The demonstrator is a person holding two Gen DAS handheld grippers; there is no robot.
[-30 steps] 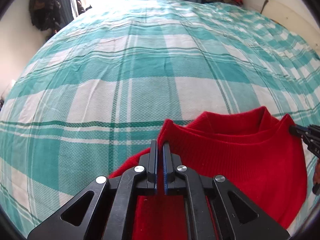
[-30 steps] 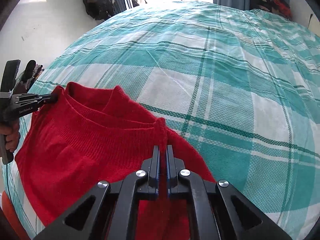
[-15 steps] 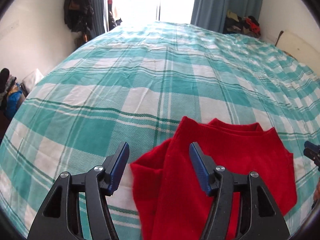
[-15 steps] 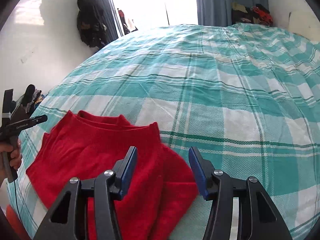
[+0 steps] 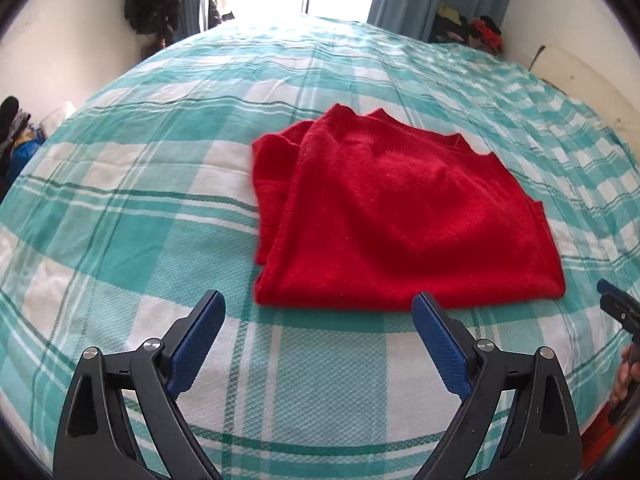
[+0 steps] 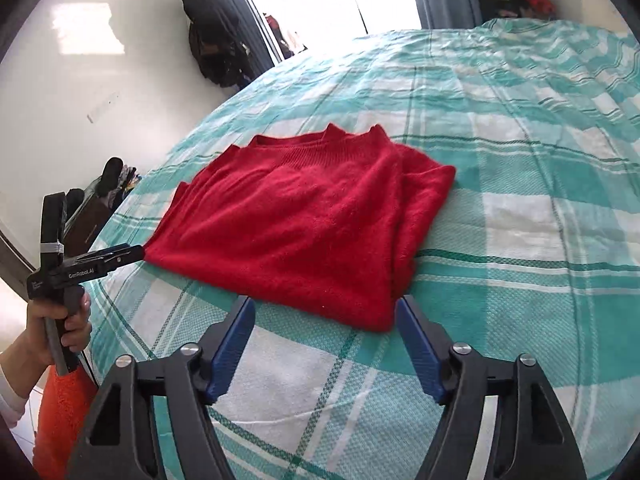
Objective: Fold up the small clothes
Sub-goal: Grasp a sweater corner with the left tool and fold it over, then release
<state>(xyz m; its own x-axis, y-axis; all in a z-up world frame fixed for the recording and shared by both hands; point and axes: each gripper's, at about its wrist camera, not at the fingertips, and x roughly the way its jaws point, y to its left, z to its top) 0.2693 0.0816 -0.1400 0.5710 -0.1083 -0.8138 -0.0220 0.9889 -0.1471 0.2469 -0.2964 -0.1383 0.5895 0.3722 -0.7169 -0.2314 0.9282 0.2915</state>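
A red knitted sweater (image 5: 392,216) lies folded flat on the teal and white checked bedspread (image 5: 160,184); it also shows in the right wrist view (image 6: 312,224). My left gripper (image 5: 318,304) is open and empty, its blue pads just short of the sweater's near edge. My right gripper (image 6: 324,308) is open and empty, its jaws on either side of the sweater's near corner, not touching it. The left gripper also shows at the left in the right wrist view (image 6: 120,254), beside the sweater's corner.
The bed's left edge is near a white wall, with dark clothes (image 6: 212,48) hanging by a bright doorway. A clothes pile (image 5: 472,30) sits in the far right corner. The person's hand (image 6: 60,320) holds the left gripper's handle.
Both grippers were shut on the sweater's corners a second ago. They opened, let it go on the bed, and drew back toward me.
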